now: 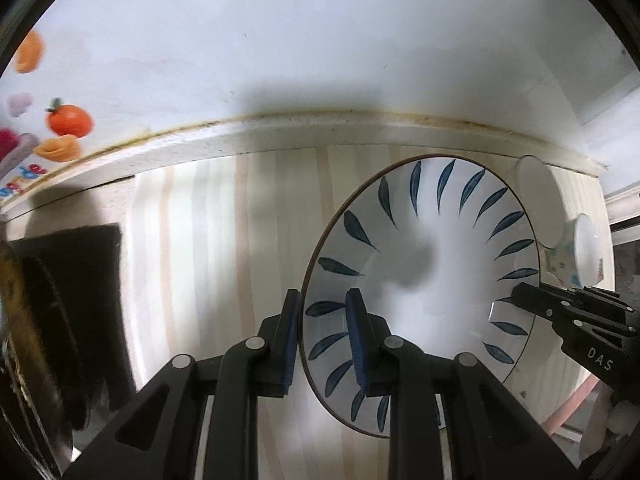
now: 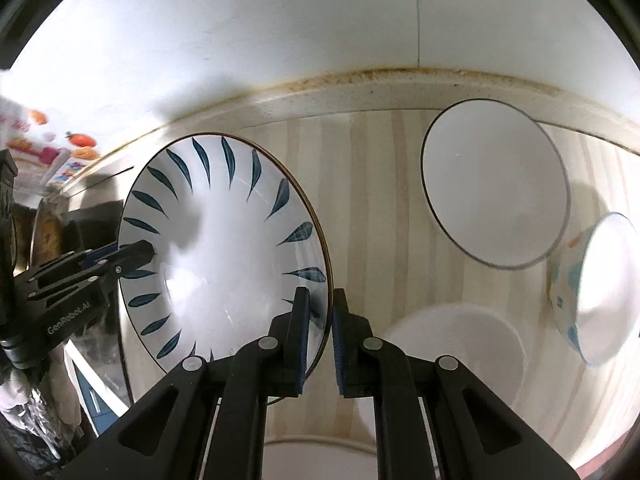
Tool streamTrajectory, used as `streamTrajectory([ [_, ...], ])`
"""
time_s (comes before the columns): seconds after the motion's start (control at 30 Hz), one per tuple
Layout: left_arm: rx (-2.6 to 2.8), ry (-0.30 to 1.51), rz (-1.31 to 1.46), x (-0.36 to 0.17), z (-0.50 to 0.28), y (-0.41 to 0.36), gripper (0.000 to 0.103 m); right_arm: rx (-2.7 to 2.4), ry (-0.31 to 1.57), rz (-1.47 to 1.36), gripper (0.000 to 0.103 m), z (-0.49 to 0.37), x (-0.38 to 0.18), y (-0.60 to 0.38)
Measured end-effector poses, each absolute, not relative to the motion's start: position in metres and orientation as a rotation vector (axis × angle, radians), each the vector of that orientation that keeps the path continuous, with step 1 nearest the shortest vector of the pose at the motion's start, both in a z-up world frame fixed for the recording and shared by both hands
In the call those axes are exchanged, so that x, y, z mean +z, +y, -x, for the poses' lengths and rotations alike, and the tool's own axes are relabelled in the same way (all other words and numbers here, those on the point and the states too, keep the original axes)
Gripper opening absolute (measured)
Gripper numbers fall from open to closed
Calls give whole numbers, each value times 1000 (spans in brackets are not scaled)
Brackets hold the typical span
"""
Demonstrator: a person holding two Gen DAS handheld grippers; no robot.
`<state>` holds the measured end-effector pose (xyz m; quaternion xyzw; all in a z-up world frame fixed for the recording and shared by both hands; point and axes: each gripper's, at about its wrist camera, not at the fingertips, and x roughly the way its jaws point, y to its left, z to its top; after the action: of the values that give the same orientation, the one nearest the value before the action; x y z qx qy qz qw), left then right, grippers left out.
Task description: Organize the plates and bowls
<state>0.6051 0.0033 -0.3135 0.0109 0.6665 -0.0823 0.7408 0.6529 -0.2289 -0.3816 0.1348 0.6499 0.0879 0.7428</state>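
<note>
My left gripper (image 1: 324, 336) had its fingers straddling the left rim of the leaf-pattern plate (image 1: 420, 280), rim between the pads, apparently clamped. Plate sat mid-table (image 2: 372, 184), near the back edge. My right gripper (image 2: 322, 336) pinched the opposite rim, fingers closed on it. Further right: plain white bowl (image 2: 496, 184) by the back edge, a white dish (image 2: 460, 344) toward the front edge, patterned bowl (image 2: 592, 288) at the right edge. Judged early stage: nothing stacked yet, all pieces separate.
</note>
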Motion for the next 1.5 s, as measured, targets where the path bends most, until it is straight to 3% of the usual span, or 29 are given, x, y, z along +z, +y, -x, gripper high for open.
streamTrajectory([
  [0.3, -182, 1393, -33, -257, -561, -3, 20, 244, 1367, -298, 12, -594, -333, -224],
  [0.57, -219, 1381, -36, -238, -514, -20, 20, 268, 1354, -314, 12, -529, -314, -248],
  [1.03, -279, 1511, -85, -286, -435, -55, 20, 249, 1465, -332, 12, -428, -363, -287],
  [1.5, -276, 1598, -148, -338, -412, -81, 20, 225, 1563, -343, 12, -398, -427, -304],
])
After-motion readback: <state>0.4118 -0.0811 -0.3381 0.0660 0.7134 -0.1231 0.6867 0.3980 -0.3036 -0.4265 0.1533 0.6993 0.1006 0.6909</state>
